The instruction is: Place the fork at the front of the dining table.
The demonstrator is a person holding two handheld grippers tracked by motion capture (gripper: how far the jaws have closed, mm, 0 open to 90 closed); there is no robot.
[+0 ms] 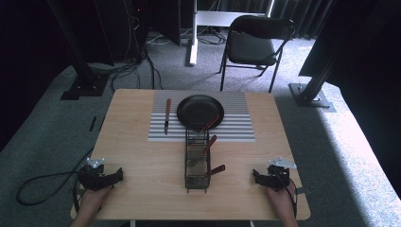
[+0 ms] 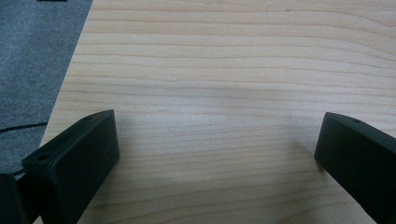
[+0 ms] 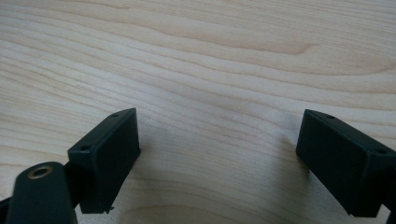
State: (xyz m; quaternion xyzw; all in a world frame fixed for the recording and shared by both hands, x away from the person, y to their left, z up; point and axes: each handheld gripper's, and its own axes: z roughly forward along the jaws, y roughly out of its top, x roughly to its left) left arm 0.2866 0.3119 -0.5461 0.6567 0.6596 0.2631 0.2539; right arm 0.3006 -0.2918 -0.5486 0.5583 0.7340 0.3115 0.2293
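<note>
While both grippers rest at the near corners of the table (image 1: pixel 142 189), nothing is in hand yet: the left gripper (image 1: pixel 108 178) sits by the near left corner and the right gripper (image 1: pixel 259 178) by the near right corner, each with its jaws spread wide and only bare wood between them, as both gripper views confirm. That placing looks like a ready stance, leaving the middle free. There, between the two grippers and nearer the front edge than the far one, stands a black wire caddy (image 1: pixel 196 163) with three wooden-handled utensils (image 1: pixel 211 140) leaning out of it toward the right, handles up so they can be pinched and drawn out. Just behind it, toward the far edge, a striped placemat (image 1: pixel 236 125) carries a black plate (image 1: pixel 198 109); the caddy's far end touches or overlaps the mat's near edge. A wooden-handled knife (image 1: pixel 167 115) lies on the mat just left of the plate, handle toward the far edge, suggesting a place setting being laid.
</note>
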